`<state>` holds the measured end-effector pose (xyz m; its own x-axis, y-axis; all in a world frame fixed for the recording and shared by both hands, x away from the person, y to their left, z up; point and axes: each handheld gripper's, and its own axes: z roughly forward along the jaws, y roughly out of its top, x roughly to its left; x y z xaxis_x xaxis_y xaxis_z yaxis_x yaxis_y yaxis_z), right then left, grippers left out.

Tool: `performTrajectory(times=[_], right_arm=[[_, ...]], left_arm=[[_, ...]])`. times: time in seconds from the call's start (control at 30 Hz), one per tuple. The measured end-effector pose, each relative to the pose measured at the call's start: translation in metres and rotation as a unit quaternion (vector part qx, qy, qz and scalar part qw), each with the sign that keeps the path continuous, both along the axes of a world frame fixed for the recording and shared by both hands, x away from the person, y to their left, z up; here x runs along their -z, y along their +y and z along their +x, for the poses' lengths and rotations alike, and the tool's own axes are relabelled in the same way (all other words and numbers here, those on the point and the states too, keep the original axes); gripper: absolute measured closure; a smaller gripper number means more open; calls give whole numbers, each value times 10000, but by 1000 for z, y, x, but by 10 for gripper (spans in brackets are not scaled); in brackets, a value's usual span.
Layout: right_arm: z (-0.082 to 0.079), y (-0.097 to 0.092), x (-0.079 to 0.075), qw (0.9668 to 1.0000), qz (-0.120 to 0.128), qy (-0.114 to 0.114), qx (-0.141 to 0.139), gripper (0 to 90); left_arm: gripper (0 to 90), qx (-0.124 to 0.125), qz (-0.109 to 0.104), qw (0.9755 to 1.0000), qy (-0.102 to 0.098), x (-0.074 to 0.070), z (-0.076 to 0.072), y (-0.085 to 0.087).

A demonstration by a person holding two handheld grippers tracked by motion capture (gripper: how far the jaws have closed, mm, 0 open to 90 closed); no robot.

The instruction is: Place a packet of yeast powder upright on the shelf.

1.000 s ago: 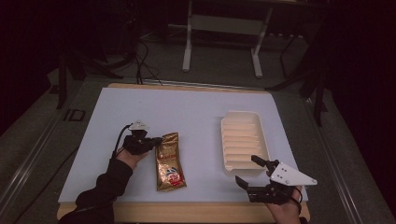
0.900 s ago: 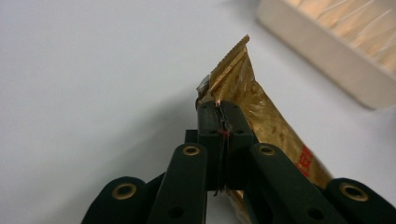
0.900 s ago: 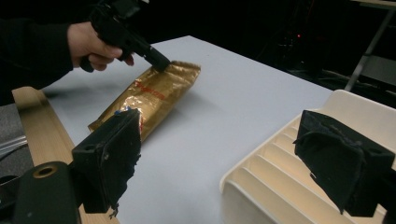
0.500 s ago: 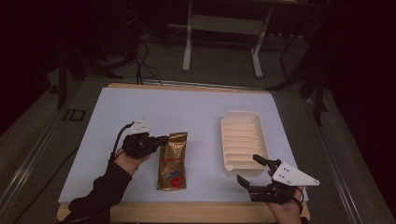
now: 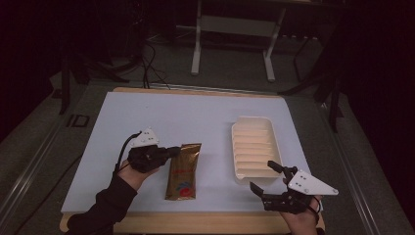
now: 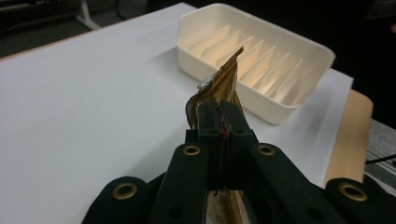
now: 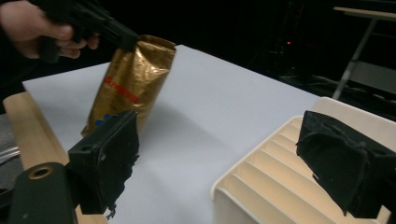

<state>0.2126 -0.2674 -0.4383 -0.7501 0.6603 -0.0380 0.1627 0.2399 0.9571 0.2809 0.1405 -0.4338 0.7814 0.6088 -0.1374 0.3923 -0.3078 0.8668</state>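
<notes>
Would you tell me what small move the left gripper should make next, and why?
Probably carry it toward the ribbed tray: the left gripper is shut on the gold packet by its top edge, and the tray sits empty beside it.

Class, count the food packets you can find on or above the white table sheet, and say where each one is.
1. A shiny gold foil snack packet left of the cream ribbed plastic tray, its top corner pinched in the left gripper. None seems hidden.
</notes>
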Motion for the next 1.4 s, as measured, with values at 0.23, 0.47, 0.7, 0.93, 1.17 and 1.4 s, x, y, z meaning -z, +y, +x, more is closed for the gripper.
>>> performTrajectory(times=[0.23, 0.47, 0.7, 0.93, 1.17, 1.4], right_arm=[[0, 0, -4, 9999, -57, 117, 3, 144], [0, -2, -13, 9998, 6, 203, -85, 243], [2, 7, -23, 9991, -44, 161, -393, 308], [6, 20, -34, 9975, 12, 157, -688, 304], [16, 36, -43, 9953, 21, 194, -944, 304], [27, 49, -42, 9921, 82, 373, -1199, 319]], left_arm=[[893, 355, -45, 9989, -300, -13, -13, -7], [894, 637, -193, 9965, -500, -33, -20, -13], [894, 758, -307, 9939, -740, -52, -25, -23], [894, 853, -424, 9920, -829, -59, -26, -33], [895, 901, -608, 9898, -918, -64, -28, -41], [895, 947, -734, 9878, -993, -67, -30, -48]])
